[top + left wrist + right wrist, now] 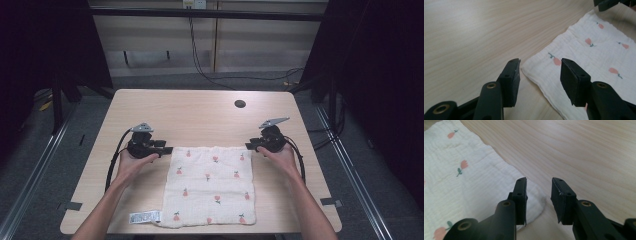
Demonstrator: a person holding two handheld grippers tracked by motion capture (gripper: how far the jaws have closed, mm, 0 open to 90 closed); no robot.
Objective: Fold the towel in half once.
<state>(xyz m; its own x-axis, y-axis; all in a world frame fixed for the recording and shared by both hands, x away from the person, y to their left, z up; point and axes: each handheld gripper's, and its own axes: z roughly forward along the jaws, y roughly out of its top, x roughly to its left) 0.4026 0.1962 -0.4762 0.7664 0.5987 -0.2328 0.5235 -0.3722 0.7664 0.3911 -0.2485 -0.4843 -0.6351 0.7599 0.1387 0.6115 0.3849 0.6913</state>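
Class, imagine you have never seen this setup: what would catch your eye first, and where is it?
First the cream cloth printed with small pink fruits, lying flat at the near middle of the wooden table. Next, the left gripper and right gripper, each open at one of its far corners.

Crinkled matt cream cotton cloth with pink fruit print (210,185), smooth pale wood-grain laminate bench (200,110), matt black plastic gripper (540,75) pads
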